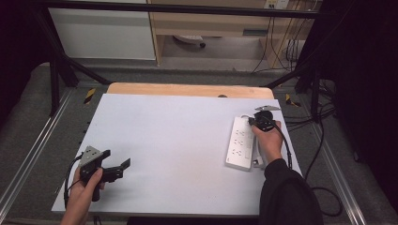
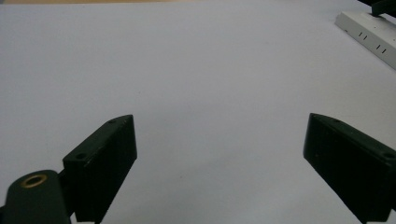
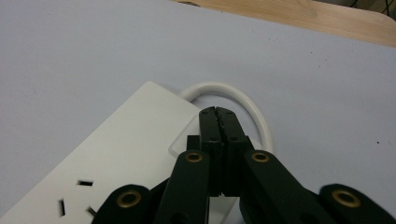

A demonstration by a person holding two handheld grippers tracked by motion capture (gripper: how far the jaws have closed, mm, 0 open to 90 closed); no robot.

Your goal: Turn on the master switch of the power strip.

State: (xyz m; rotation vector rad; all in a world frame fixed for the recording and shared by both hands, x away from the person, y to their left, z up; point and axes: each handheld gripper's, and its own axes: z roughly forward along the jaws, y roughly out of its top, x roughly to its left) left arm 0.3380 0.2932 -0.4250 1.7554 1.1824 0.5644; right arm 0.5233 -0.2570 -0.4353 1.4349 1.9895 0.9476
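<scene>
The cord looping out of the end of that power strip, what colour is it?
White, like the power strip itself. The cord shows best in the right gripper view.

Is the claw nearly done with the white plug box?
Just begun, probably. Done: the right claw has reached the power strip, jaws shut over its cable end. In hand: it seems to press there, maybe a switch. Left: whatever follows; the left claw waits open above bare table.

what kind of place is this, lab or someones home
Most likely a lab or recording workspace, not a home. A black metal frame stands around the table, loose cables trail over the grey floor, and the table bears just a white power strip, with the shut right gripper over its end.
</scene>
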